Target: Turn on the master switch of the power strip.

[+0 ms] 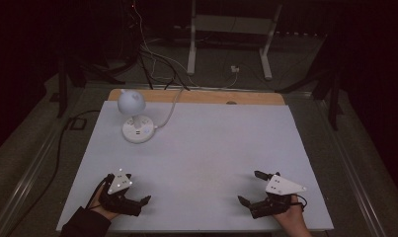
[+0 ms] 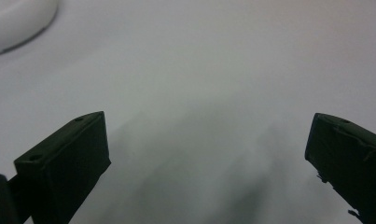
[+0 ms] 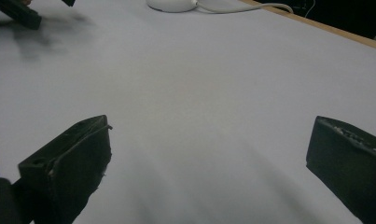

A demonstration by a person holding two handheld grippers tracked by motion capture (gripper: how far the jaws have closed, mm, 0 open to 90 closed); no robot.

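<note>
White lamp [image 1: 136, 117] — well beyond left gripper [image 1: 132, 197].

Your lamp [image 1: 136, 117] stands on the table [image 1: 211, 143] far left; your grippers sit at its near corners, left [image 1: 137, 192] and right [image 1: 251, 187].

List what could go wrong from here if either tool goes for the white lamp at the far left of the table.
1. The lamp carries a round head above a small base, so a push on the head from the left tool might tip it.
2. Its white cord runs off the table's far edge; dragging the lamp could pull the cord taut.
3. The right tool, open at the near right, would have to cross the whole mat and may crowd the left one.
</note>
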